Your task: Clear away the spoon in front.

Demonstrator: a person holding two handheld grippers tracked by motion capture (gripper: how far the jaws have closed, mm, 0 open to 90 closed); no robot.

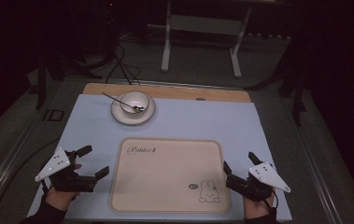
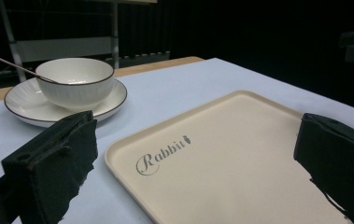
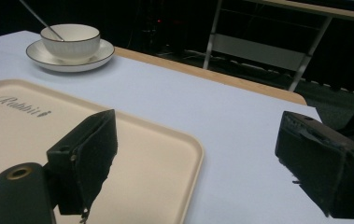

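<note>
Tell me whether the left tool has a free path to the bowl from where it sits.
Probably yes. The left tool is open beside the tray, and bare cloth lies between it and the bowl on its saucer.

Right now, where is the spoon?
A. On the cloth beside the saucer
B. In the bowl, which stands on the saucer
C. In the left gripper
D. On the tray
B: the spoon rests with its head in the bowl, and its handle leans out over the rim, while the bowl stands on the saucer; the tray is bare.
</note>
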